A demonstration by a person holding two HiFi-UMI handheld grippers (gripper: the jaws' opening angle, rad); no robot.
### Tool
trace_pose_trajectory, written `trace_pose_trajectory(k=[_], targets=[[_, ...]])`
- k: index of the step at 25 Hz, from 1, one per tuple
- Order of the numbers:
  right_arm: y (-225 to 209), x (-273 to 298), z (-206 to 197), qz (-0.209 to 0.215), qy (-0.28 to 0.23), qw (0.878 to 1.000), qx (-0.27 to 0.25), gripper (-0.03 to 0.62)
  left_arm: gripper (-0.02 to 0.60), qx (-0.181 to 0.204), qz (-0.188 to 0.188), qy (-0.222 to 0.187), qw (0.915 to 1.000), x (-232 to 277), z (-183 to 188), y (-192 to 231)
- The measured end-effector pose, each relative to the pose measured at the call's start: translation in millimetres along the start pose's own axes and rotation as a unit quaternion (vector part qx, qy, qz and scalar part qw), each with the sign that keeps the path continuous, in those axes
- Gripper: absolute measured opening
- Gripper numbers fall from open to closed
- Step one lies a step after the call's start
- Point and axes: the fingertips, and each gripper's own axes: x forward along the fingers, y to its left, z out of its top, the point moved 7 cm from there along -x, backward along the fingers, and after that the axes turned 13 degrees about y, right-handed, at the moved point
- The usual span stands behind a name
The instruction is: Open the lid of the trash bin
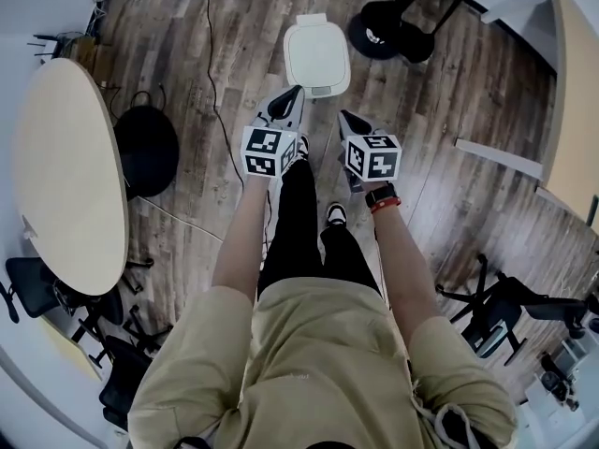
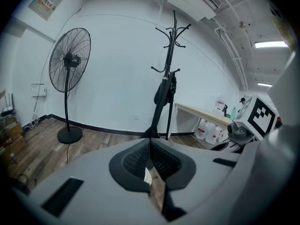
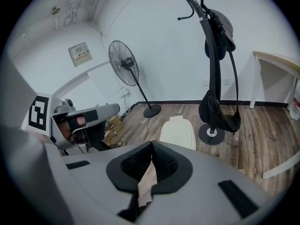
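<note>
You held both claws out over the wood floor, short of the white rounded plastic trash bin (image 1: 317, 56). The bin stood on the floor just ahead of your feet, and its lid lay flat and closed.

- **Left claw** (image 1: 284, 108): the jaws were pressed together at the tips with nothing between them. It was near the bin's near edge but not touching it. Its own view (image 2: 150, 146) looked over the bin at the black standing fan (image 2: 70, 62) and the black coat rack (image 2: 168, 78), both beyond the bin.
- **Right claw** (image 1: 349, 123): the jaws were also pressed together and empty. It was near the bin's near edge, a bit further back than the left claw. In its own view (image 3: 151, 156) the bin (image 3: 178, 131) showed just past the tips, clear of them.

**Progress:** I judged the task not yet started, since there was no contact and the lid was down. You had yet to close in on the bin, get a claw onto the lid's front lip and raise it. I could not tell whether the bin had a pedal.
</note>
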Motion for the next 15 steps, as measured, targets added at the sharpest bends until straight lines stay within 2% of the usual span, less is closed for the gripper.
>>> trace_pose_trajectory(k=[6,10,15], targets=[[-7,39,-5,0.019,0.004,1.000,-0.002,0.015,0.023,0.008,-0.035,-0.017,0.9992,39,-20,20],[-24,65,-11,0.024,0.011,0.999,0.020,0.015,0.023,0.006,-0.037,-0.026,0.9990,63,-30,35],[-42,104,-22,0.029,0.022,0.999,0.026,0.015,0.023,0.024,-0.046,-0.025,0.9983,94,-45,49]])
